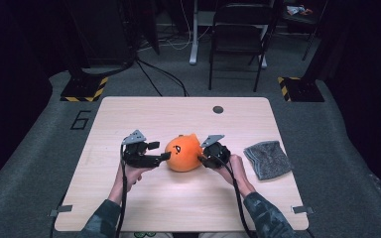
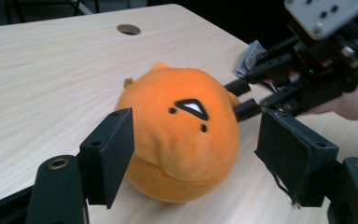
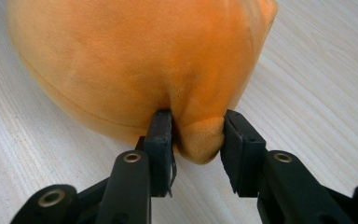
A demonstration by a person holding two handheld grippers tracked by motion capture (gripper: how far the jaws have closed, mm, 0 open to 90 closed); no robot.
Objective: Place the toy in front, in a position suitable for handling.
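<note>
An orange round plush toy (image 1: 183,153) with a small black face lies in the middle of the light wooden table (image 1: 144,114). My left gripper (image 1: 161,150) sits at the toy's left side. In the left gripper view its jaws stand wide apart around the plush toy (image 2: 182,135) with the pads (image 2: 116,149) clear of it. My right gripper (image 1: 202,157) is at the toy's right side. In the right gripper view it (image 3: 198,126) is shut on a small nub at the bottom of the plush toy (image 3: 135,60). The right gripper (image 2: 242,100) also shows in the left gripper view.
A grey folded cloth (image 1: 268,157) lies on the table to the right of my right hand. A round cable hole (image 1: 218,109) sits near the far edge. A black chair (image 1: 238,34) stands on the floor beyond the table.
</note>
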